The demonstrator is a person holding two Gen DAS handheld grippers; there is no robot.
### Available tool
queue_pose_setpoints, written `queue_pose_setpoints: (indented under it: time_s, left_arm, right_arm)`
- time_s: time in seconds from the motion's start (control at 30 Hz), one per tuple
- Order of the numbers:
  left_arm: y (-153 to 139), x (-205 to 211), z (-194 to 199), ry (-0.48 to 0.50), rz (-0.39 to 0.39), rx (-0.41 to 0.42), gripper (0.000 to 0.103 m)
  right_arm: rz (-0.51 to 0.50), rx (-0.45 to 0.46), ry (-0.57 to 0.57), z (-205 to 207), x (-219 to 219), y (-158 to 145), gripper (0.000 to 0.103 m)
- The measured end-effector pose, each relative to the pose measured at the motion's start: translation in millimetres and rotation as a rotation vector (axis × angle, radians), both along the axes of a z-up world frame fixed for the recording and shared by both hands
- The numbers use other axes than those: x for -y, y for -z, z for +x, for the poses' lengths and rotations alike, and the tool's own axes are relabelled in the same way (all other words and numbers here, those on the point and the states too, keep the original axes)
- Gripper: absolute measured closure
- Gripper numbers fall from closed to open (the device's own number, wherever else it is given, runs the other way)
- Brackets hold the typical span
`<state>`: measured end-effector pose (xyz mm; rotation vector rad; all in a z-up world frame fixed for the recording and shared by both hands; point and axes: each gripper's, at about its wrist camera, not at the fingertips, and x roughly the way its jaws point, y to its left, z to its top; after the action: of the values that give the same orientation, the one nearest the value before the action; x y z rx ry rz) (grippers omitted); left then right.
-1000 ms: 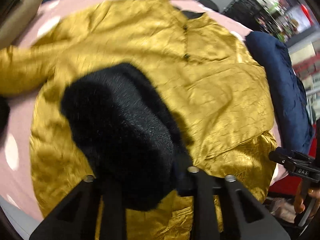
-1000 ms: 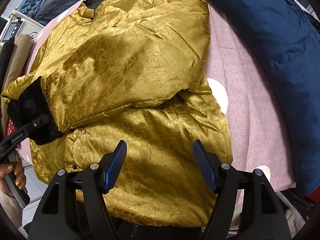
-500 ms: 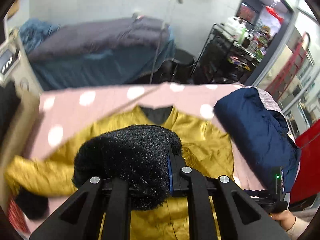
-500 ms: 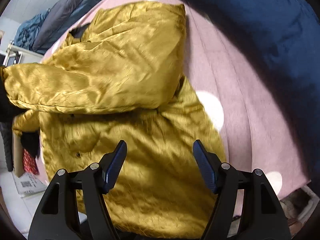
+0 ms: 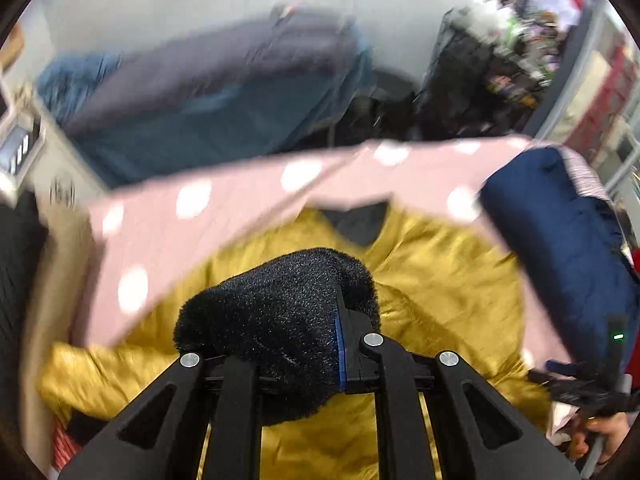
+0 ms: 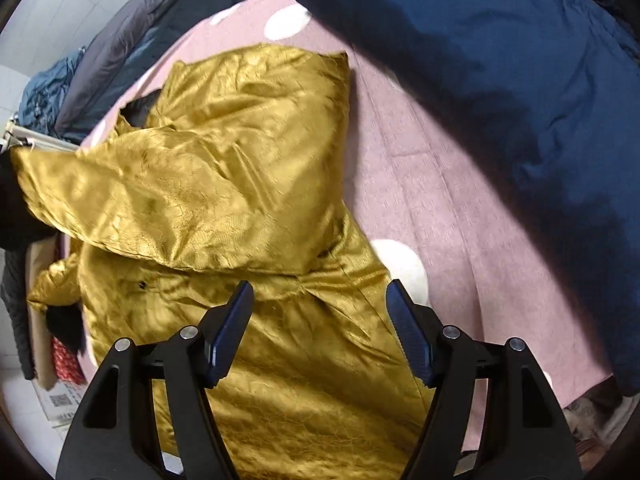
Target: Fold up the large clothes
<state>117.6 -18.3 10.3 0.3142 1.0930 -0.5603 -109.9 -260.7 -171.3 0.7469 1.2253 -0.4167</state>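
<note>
1. Clamped in the left gripper (image 5: 320, 344), the black furry cuff (image 5: 276, 320) is held above the yellow jacket (image 6: 248, 184) on the pink spotted cover (image 6: 432, 184).
2. Stretched across the jacket's chest, the sleeve (image 6: 168, 192) runs toward that hand.
3. Spread apart and empty, the right gripper (image 6: 320, 324) hovers over the hem.

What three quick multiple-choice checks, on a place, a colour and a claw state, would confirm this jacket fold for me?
1. Where does the navy blue garment lie?
A. beside the golden jacket on the pink dotted cover
B. under the jacket
C. on the floor

2. What colour is the fuzzy cuff?
A. white
B. black
C. red

3. How is the right claw?
A. shut on the hem
B. open, empty
C. holding the cover

Key: A, it lies apart on the cover; B, black pile in the left claw; B, nothing between its blue pads.
</note>
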Motion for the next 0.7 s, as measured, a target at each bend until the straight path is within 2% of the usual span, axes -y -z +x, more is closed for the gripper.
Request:
queue_pose_setpoints:
  time_s: [0.07,0.13,0.2,0.33,0.47,0.57,0.63,0.7]
  left_arm:
    - [35.0,-16.8,6.9,-0.048,0.031,-0.079,0.091]
    - [77.1,-31.0,9.9,-0.086,0.105,-0.146,0.091]
    - [104.2,-38.7,7.1,-0.099,0.142,-0.193,0.090]
    - [128.8,-50.6,-8.3,-0.093,0.170,-0.226,0.086]
    - [142.1,-64.9,-17.8,-0.114,0.159,-0.258,0.082]
    - [145.9,-70.9,-15.2,-0.126,0.139,-0.279,0.083]
    - [145.8,-66.5,-11.3,-0.106,0.147,-0.265,0.085]
    - [146.9,-53.0,-9.2,-0.044,0.200,-0.215,0.089]
  right_arm:
    - [-0.001,-0.016,-0.004,-2.4,-3.5,4.7,0.034]
    - [-0.014,-0.032,-0.016,-1.4,-6.4,7.5,0.034]
    - [-0.034,-0.045,-0.040,3.6,-9.9,8.4,0.034]
    - [-0.097,-0.051,-0.103,20.6,-19.4,4.6,0.034]
    - [-0.122,-0.046,-0.163,48.4,-30.9,3.6,0.034]
    - [-0.137,-0.050,-0.214,72.2,-42.8,6.3,0.034]
    - [-0.150,-0.057,-0.251,87.9,-51.8,9.4,0.034]
    - [-0.174,-0.068,-0.284,99.0,-59.2,11.4,0.034]
